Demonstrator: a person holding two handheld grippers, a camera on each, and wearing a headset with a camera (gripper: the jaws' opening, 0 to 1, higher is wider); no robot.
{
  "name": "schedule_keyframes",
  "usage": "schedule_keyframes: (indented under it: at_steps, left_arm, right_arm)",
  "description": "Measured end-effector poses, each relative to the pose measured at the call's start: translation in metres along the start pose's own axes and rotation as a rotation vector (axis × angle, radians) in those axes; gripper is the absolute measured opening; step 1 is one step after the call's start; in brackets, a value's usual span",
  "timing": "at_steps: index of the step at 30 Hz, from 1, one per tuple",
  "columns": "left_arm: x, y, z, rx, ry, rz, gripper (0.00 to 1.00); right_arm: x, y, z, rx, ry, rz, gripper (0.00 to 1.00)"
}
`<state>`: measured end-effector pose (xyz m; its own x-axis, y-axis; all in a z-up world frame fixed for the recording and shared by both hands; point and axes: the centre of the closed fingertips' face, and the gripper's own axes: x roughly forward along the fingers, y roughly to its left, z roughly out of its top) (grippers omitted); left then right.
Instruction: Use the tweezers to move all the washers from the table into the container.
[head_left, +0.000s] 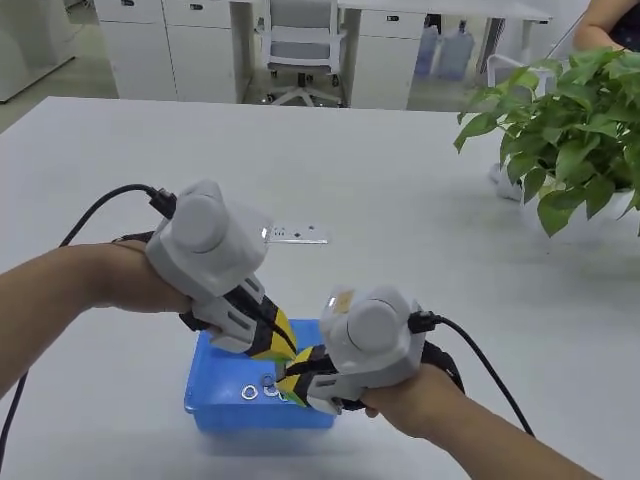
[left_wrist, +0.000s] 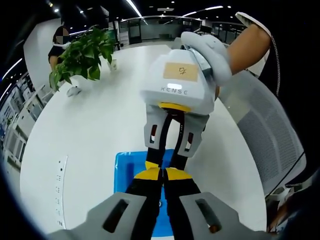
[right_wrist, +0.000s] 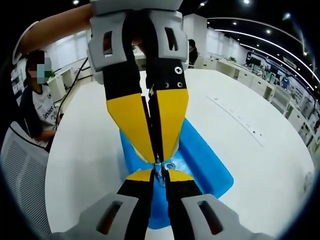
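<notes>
Head view, left claw (head_left: 284, 344), right claw (head_left: 291, 384) tip-to-tip above container (head_left: 250, 415)

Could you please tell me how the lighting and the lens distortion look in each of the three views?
Head view: even, soft light, with only a faint shadow under the blue container and no glare. Left gripper view: strong fisheye bending, and the white table is nearly blown out. Right gripper view: the same bending bows the container's straight walls, yet the washer stays sharp.

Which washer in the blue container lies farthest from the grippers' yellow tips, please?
The leftmost washer in the head view; it lies apart toward the container's left side, while the other washers sit beside the tips.
</notes>
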<state>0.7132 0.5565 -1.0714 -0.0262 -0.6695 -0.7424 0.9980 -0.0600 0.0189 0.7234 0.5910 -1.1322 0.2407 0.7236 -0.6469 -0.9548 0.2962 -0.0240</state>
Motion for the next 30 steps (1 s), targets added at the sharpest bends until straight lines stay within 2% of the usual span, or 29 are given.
schedule_keyframes:
  at_steps: [14,23,30]
  left_arm:
    - [-0.012,-0.006,0.011,0.019,-0.007,0.009,0.05]
    - [-0.025,-0.015,0.023,0.052,0.013,0.021,0.05]
    - [-0.036,-0.020,0.033,0.069,0.003,0.040,0.04]
  right_arm:
    - [-0.012,0.004,0.011,-0.020,-0.024,-0.015,0.11]
    - [-0.023,0.012,0.024,-0.036,-0.062,-0.021,0.12]
    - [-0.027,0.017,0.029,-0.053,-0.082,-0.029,0.13]
